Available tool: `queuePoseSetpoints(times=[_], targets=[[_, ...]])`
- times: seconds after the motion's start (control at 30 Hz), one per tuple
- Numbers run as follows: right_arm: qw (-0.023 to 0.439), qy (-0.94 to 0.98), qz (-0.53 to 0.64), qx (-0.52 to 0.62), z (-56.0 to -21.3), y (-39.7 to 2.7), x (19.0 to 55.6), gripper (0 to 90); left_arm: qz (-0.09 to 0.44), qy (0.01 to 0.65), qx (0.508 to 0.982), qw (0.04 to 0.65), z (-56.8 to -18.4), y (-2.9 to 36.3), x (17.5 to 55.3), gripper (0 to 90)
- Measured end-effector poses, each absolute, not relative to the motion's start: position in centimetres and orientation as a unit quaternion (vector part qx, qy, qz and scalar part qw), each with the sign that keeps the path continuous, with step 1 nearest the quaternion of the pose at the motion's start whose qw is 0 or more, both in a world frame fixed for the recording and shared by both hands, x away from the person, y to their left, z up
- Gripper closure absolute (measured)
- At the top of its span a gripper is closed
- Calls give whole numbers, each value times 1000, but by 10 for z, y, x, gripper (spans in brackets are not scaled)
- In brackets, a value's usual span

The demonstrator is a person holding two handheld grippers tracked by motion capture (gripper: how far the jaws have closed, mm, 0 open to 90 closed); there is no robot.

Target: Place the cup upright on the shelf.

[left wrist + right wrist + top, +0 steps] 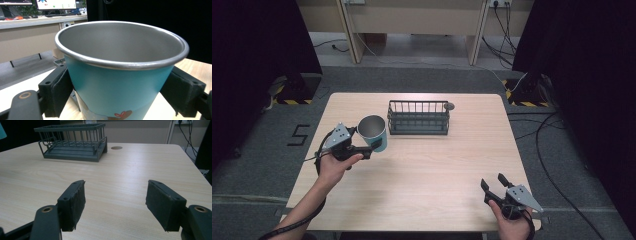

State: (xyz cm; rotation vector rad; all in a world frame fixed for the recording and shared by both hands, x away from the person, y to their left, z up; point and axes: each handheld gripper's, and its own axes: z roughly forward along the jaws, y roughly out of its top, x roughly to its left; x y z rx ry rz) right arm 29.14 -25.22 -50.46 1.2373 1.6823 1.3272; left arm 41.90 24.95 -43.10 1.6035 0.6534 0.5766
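We hold a teal cup [373,133] in our left tongs [371,148], clamped across its lower wall, over the left half of the table [432,170]. In the left gripper view the two black pads [60,92] press on opposite sides of the cup, which stands upright with its steel rim and bare metal inside facing up; a small heart print shows near the bottom of its wall. We cannot tell whether its base rests on the table or hangs just above it. The cup sits just left of the dark wire rack [418,117], near it but not touching.

Our right tongs [493,183] are spread wide with nothing between them, low over the table near its front right corner. In the right gripper view they point toward the rack [72,141], which stands well apart, toward the far edge.
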Motion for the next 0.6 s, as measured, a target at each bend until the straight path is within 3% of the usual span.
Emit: queuePoseSetpoints(times=[0.6], targets=[[327,640,508,475,-505,-254,292,325,251,287,692,613,-425,238,434,155]])
